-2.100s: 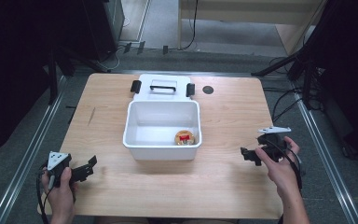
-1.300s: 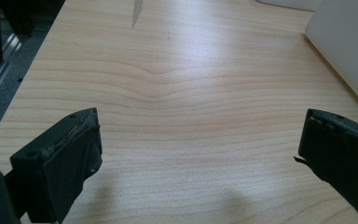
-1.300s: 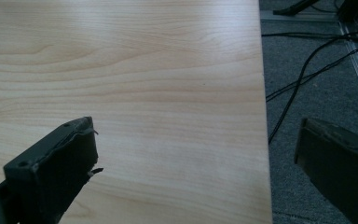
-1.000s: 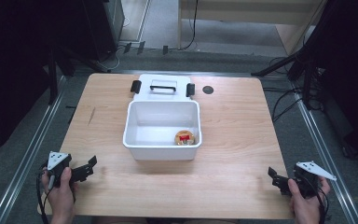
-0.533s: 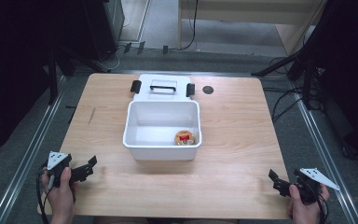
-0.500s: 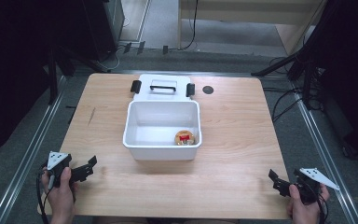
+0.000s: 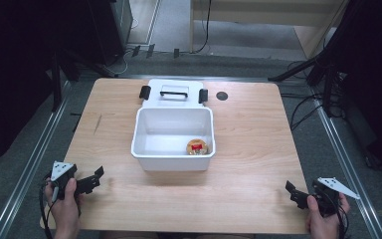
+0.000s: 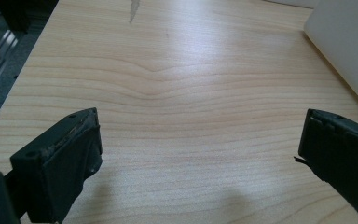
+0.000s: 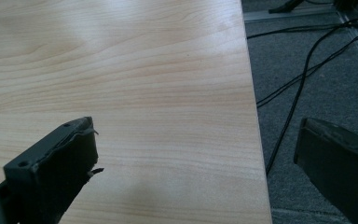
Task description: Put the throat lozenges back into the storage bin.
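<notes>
A white plastic bin stands in the middle of the wooden table. Inside it, at the near right corner, lies a small round item with a gold rim and a red mark. The bin's white lid with black clips lies flat just behind it. My left gripper rests at the table's near left corner, open, nothing between its jaws. My right gripper sits at the near right corner, open and empty, straddling the table's right edge.
A small dark round spot marks the table at the back right. The bin's white side shows at the upper right of the left gripper view. Cables run across the grey floor beyond the table's right edge. Metal rails flank the table.
The right gripper came back from mid-right of the table to the near right corner, then settled. The left gripper has stayed put.
</notes>
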Motion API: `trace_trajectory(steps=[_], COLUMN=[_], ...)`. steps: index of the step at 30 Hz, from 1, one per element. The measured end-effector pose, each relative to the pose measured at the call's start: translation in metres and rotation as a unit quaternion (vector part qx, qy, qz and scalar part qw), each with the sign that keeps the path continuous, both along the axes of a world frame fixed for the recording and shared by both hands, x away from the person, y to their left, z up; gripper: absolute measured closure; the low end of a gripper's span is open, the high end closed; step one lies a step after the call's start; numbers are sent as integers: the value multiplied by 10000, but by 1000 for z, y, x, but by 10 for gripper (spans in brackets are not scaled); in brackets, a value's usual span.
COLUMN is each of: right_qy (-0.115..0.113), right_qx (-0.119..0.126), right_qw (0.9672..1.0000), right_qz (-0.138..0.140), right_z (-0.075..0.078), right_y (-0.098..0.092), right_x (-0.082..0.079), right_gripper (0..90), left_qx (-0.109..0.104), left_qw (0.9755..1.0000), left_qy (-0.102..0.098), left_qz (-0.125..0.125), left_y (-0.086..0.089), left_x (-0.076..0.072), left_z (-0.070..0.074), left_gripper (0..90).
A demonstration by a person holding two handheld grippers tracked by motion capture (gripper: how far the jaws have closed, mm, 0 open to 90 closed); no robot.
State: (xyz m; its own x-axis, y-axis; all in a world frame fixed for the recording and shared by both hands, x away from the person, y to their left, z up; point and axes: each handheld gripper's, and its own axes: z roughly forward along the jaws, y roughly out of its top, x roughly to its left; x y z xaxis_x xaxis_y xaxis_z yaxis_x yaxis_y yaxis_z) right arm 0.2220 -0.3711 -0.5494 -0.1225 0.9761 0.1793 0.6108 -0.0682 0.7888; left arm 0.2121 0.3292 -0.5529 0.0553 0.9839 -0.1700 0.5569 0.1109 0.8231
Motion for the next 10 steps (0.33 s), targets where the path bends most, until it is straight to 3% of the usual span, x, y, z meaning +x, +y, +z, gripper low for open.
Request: trace_trajectory(steps=[10], right_qy=[123], right_qx=[26], right_qw=[9999], right_qz=[-82], right_z=[0], right_y=[0], right_x=[1], right_gripper=[0], left_qx=[-37], left_qw=[10000], left_qy=[7], left_qz=[-33], left_y=[1], left_x=[0], left_z=[0], left_gripper=[0])
